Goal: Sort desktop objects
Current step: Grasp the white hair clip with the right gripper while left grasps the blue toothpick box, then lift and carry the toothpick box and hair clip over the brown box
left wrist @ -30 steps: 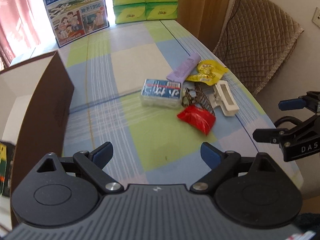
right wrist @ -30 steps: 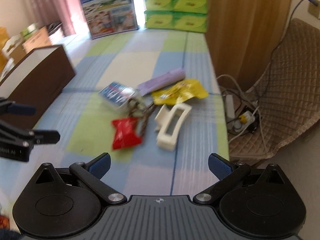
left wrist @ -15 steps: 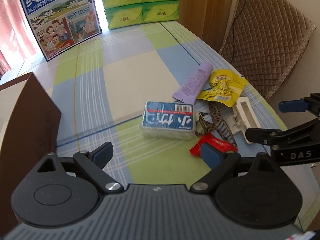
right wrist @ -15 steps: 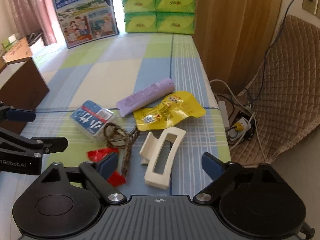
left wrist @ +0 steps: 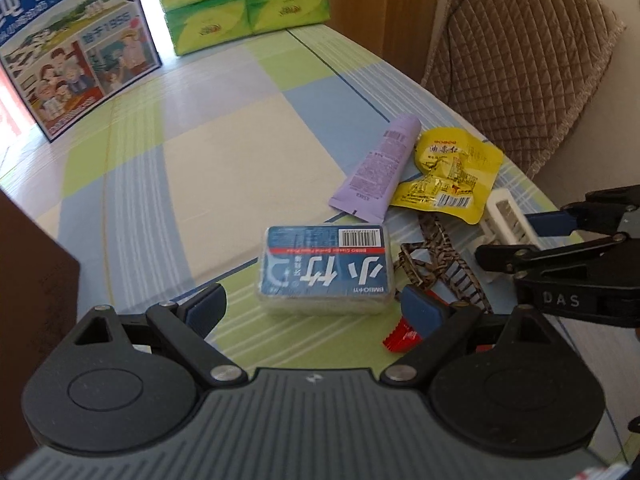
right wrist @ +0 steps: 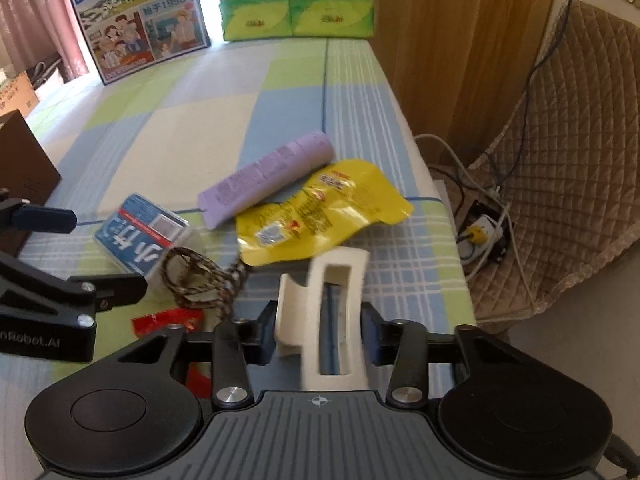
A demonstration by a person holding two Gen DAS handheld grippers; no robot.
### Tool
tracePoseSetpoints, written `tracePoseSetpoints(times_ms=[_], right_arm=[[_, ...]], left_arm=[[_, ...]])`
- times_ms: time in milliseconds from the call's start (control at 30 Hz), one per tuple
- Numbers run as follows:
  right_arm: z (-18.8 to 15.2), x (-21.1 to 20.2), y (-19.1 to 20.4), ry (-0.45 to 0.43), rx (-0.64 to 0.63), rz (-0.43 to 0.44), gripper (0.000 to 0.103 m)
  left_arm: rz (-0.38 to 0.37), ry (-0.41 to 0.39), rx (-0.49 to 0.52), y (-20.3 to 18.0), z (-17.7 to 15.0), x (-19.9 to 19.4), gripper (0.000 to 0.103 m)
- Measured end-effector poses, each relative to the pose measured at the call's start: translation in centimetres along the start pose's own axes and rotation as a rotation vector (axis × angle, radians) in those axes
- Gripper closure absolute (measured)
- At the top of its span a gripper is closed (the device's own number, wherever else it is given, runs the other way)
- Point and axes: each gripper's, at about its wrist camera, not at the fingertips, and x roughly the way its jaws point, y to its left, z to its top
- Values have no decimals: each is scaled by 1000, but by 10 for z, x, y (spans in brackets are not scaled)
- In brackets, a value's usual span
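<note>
Open tablecloth (left wrist: 240, 168) beyond tissue pack (left wrist: 325, 268); brown box (left wrist: 32, 264) blocks left; clutter crowds right edge.

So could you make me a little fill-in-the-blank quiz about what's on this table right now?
1. The right gripper is closed on the white ____.
2. The purple tube lies beside a ____ snack pouch.
3. The left gripper, jaws open, is nearest the ____ tissue pack.
4. The stacked packs at the far end are ____.

Answers: hair clip; yellow; blue; green

Bright daylight from the window far beyond the fingers, soft glare on the counter (left wrist: 240, 152), strong fisheye bending at the edges, white hair clip (right wrist: 324, 312) between the fingers motion-blurred, corners dark
</note>
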Motion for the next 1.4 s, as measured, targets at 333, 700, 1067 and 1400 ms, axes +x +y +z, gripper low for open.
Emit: tracePoseSetpoints(times_ms=[333,700,1067,1400], right_arm=[[-10,-10,-18,14,16,-15,65],[-28,-24,-19,46,-16,1,64],[-21,-14,-16,17,-18,-42,38],[-36,-23,-12,43,-46,-22,62]], left_arm=[[-34,10,49,-1,5,28,14],[-29,33,10,21,-31,9,19],[27,56,-73,28,-45,11,10],[28,61,-82,20,-53,5,20]])
